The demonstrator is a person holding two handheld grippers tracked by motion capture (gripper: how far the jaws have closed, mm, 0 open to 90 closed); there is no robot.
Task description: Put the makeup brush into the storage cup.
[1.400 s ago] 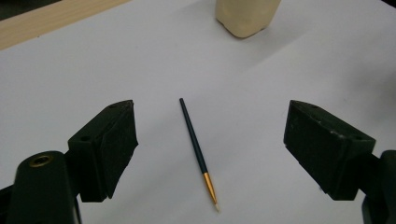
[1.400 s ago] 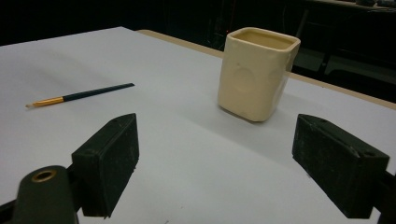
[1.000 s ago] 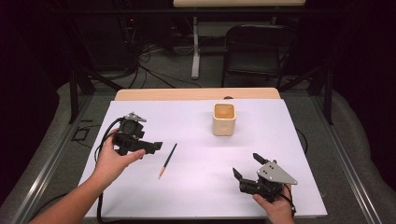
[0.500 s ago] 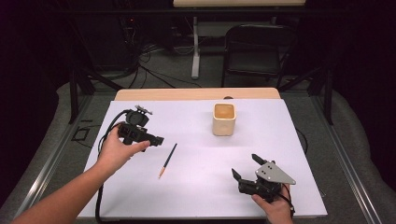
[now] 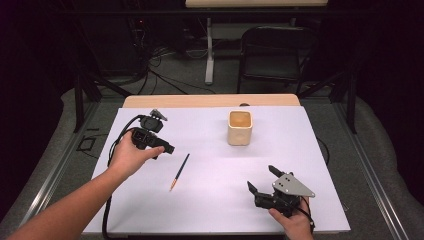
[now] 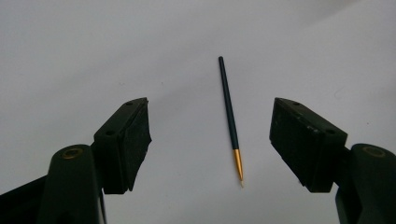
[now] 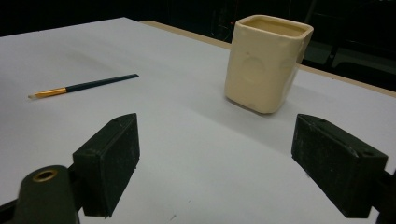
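No writing, label, brand mark, number or sign can be read anywhere in these views.
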